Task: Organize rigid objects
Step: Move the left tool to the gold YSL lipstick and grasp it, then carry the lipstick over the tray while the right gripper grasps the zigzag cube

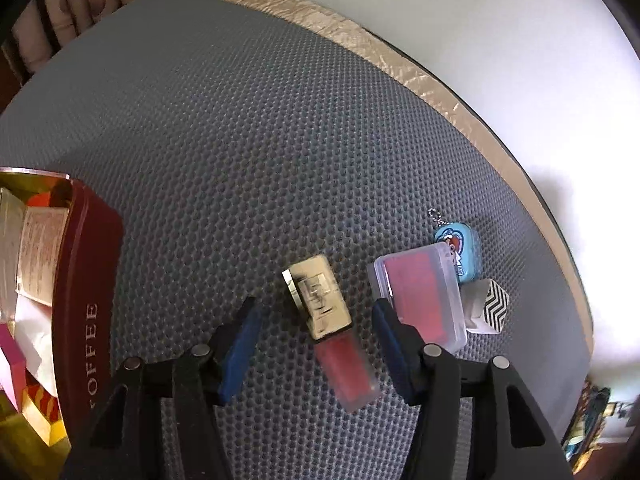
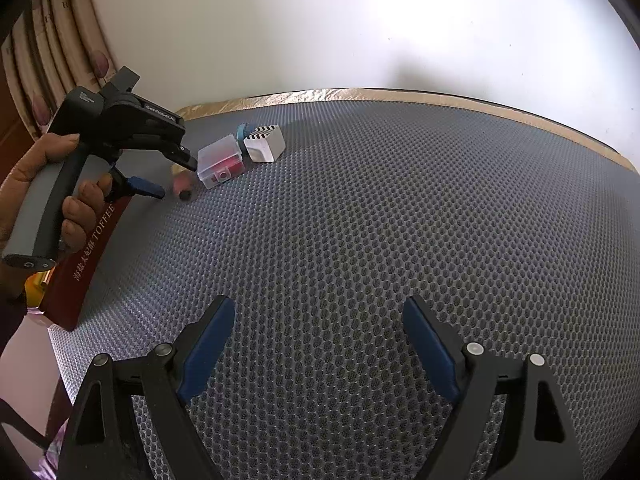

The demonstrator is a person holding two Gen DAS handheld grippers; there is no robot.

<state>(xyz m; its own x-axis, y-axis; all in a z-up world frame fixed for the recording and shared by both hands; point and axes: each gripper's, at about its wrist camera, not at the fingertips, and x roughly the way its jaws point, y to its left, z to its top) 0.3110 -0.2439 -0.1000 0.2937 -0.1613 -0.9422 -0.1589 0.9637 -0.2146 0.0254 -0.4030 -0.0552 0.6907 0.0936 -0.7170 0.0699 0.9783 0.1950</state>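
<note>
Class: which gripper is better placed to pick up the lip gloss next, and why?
Left. The left gripper hangs open, straddling the lip gloss; the right gripper is over bare mat.

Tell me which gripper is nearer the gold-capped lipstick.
Left. The left gripper hangs open right over the lipstick, a finger on either side; the right gripper hovers open over bare mat, well away.

Bright glare on wall [image 2: 440, 20], fisheye edges dark, focus sharp.

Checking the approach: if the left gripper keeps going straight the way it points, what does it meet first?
Probably the lipstick: it lies between the open left gripper's fingers, ahead of the grey mat.
</note>
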